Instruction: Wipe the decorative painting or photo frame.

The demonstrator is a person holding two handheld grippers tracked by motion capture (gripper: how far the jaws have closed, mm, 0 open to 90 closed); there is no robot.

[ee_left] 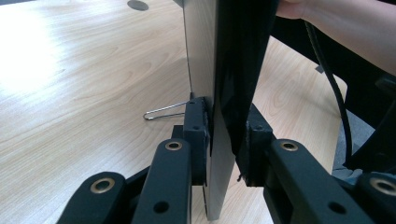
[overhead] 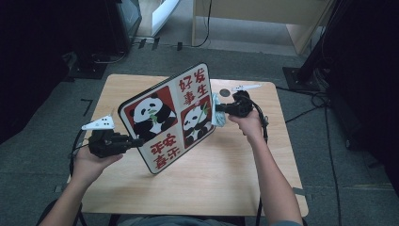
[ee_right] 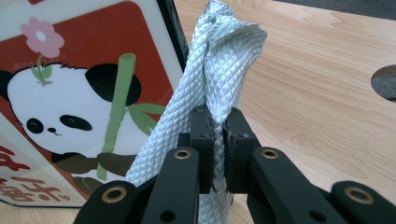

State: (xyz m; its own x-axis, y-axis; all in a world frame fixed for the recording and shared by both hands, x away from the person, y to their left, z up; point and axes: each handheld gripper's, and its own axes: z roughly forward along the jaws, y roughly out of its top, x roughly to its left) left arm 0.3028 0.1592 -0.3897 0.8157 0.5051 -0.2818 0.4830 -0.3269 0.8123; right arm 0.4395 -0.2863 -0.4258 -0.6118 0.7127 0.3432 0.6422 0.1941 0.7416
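Observation:
A panda picture board (overhead: 168, 117) with red panels and Chinese characters stands tilted on edge above the wooden table (overhead: 221, 174). My left gripper (overhead: 136, 141) is shut on the board's left edge; in the left gripper view its jaws clamp the board's thin edge (ee_left: 215, 154) from both sides. My right gripper (overhead: 220, 109) is shut on a pale blue-white quilted cloth (overhead: 218, 114), held against the board's right edge. In the right gripper view the cloth (ee_right: 210, 79) rises from between the jaws, right next to the board's panda picture (ee_right: 74, 102).
A thin wire stand (ee_left: 163, 111) juts from the board's back near the tabletop. A round cable hole (overhead: 225, 92) sits at the table's far side. Dark equipment, cables and a wooden cabinet (overhead: 254, 19) surround the table on the carpet.

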